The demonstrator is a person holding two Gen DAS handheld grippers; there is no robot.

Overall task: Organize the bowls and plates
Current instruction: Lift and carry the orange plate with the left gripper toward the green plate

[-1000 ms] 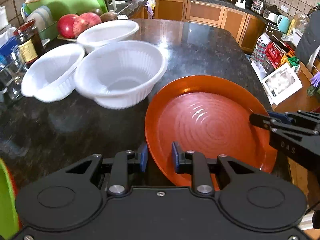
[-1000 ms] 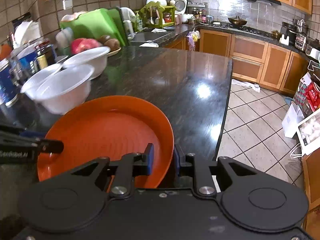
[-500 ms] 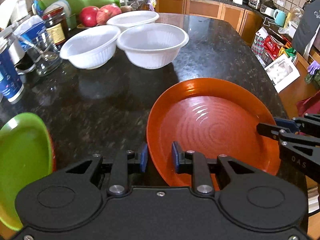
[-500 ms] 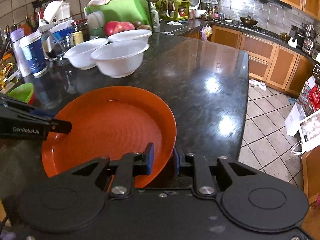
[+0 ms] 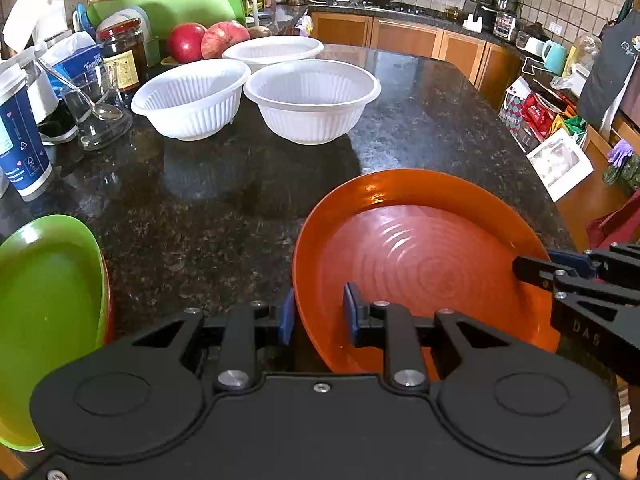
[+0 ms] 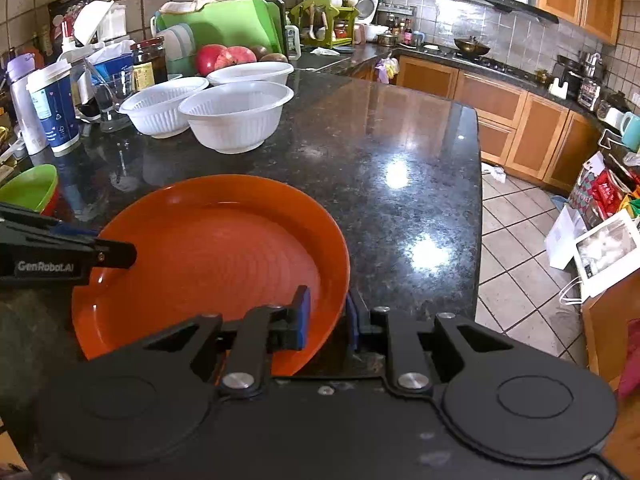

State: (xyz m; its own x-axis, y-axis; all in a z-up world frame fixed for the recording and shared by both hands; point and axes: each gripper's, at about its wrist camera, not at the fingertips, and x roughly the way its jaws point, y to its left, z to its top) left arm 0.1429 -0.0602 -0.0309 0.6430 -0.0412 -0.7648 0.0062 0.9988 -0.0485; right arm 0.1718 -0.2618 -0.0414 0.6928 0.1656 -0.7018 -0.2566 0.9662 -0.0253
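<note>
An orange plate (image 5: 420, 264) is held over the black granite counter (image 5: 224, 216). My left gripper (image 5: 318, 314) is shut on its left rim; my right gripper (image 6: 326, 316) is shut on its right rim. The plate also shows in the right wrist view (image 6: 208, 256). A green plate (image 5: 44, 312) lies at the near left on top of a red one, and shows small in the right wrist view (image 6: 28, 188). Three white ribbed bowls (image 5: 312, 96) (image 5: 192, 96) (image 5: 276, 50) stand at the far left of the counter.
A blue paper cup (image 5: 18, 140), a glass with a spoon (image 5: 94, 116), a jar (image 5: 122, 56), pomegranates (image 5: 208, 40) and a green board (image 5: 172, 0) crowd the counter's left edge. The counter's right edge (image 6: 478, 208) drops to tiled floor with bags.
Both grippers, holding the orange plate, have drawn back toward the near edge of the counter. The bowls look farther away and the green plate has come into view at the left.
</note>
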